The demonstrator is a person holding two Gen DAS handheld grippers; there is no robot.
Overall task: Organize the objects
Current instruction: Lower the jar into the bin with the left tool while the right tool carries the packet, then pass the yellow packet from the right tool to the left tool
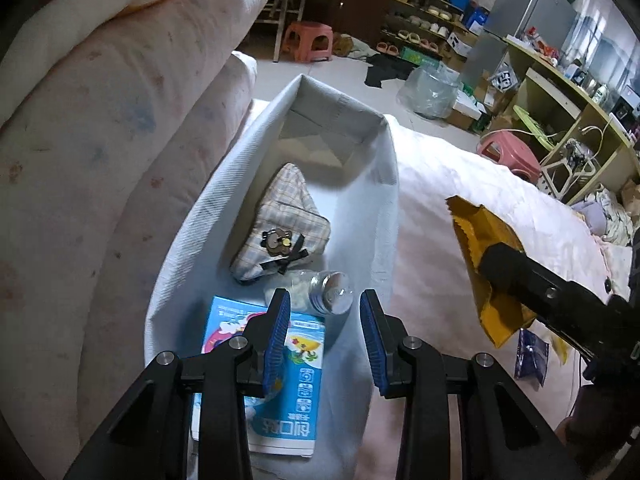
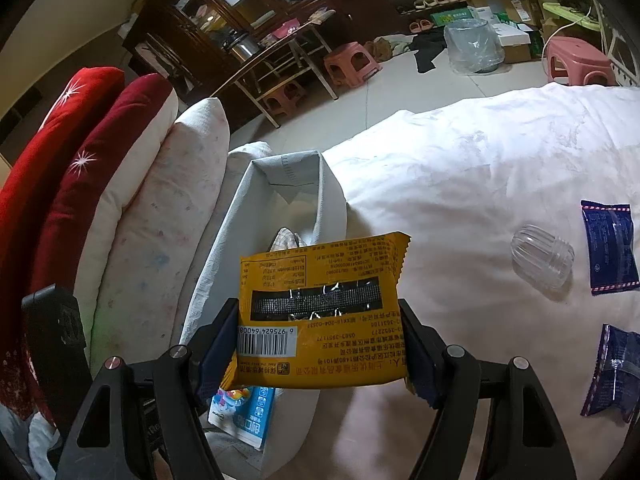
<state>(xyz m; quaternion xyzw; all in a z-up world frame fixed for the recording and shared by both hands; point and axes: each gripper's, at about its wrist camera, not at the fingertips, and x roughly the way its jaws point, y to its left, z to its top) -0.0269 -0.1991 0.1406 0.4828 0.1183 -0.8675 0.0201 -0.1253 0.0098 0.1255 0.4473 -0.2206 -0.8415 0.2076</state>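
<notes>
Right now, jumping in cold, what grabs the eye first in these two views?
The crinkly yellow snack packet dominates, clamped between the right gripper fingers above the bed. Beside it, the long pale fabric storage bin against the pillows already holds a plaid pouch, a clear jar and a blue carton, with the left gripper empty over them.
</notes>
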